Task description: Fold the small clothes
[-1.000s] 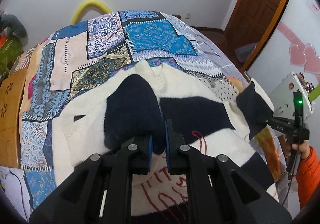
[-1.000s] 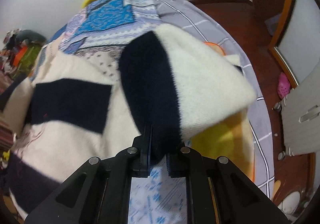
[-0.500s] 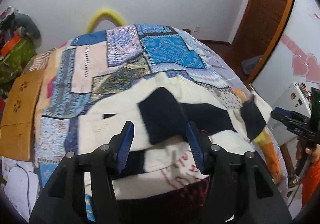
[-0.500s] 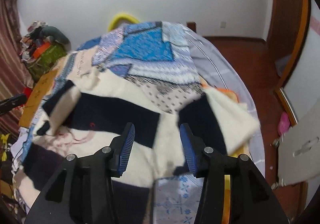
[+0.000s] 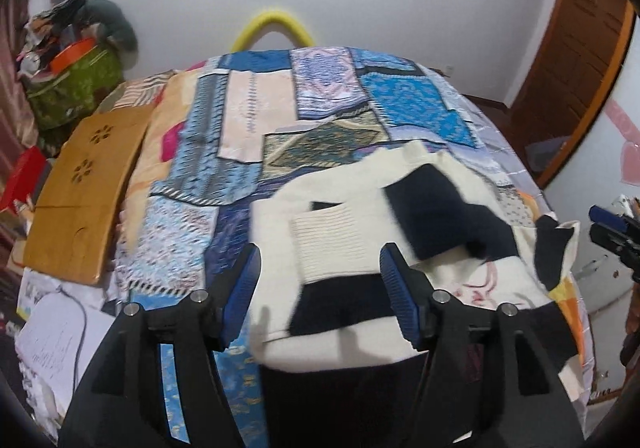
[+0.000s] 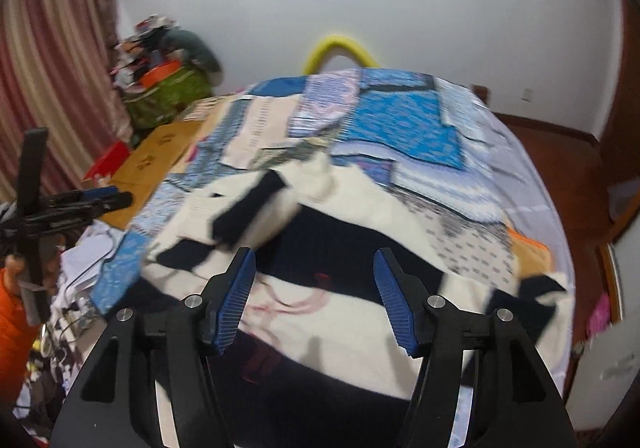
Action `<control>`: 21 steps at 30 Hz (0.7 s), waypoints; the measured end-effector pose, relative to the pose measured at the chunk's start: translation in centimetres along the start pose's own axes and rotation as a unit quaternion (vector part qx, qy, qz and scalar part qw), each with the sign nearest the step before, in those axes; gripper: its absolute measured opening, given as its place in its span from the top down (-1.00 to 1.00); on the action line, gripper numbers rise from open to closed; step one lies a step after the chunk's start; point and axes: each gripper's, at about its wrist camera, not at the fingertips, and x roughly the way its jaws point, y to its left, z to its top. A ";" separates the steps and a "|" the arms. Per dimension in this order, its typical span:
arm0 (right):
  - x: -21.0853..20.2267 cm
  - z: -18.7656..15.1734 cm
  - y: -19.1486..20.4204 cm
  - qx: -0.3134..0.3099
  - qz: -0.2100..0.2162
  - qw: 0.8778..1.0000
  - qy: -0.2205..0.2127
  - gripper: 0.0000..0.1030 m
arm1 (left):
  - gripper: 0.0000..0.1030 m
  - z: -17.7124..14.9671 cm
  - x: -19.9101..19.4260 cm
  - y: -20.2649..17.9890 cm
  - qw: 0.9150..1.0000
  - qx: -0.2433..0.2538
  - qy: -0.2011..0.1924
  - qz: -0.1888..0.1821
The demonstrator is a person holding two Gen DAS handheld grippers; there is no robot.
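A cream and navy block sweater (image 5: 444,208) lies on the patchwork bedspread (image 5: 224,152), its sleeves folded inward over the body. The left sleeve's ribbed cuff (image 5: 332,244) rests on the front. My left gripper (image 5: 320,272) hovers above that cuff with its jaws opening, and nothing is pressed between the blue pads. In the right wrist view the sweater (image 6: 360,216) is blurred. My right gripper (image 6: 314,268) hangs over its middle, jaws also opening, with nothing held. The other gripper shows at each view's edge: the right gripper (image 5: 612,232) and the left gripper (image 6: 80,204).
A wooden board (image 5: 84,184) lies at the bed's left edge, with papers and a cable (image 5: 52,332) near it. A green bag (image 5: 72,88) with clutter stands at the back left. A yellow arch (image 5: 274,28) rises behind the bed. A wooden door (image 5: 576,60) is at the right.
Both grippers let go of the sleeves they pinched, opened wide and pulled back and up. The sleeves now lie on the sweater's body.
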 end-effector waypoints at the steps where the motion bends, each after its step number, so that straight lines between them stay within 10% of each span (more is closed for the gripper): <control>1: 0.4 0.4 0.9 -0.008 0.008 1.000 0.000 -0.12 | -0.23 -0.2 0.1 0.5 1.000 -0.002 0.001 0.007; 21: 15.0 2.6 12.2 -0.081 0.051 0.988 0.119 -0.12 | -0.24 -5.7 2.6 8.4 0.997 -0.054 0.047 0.035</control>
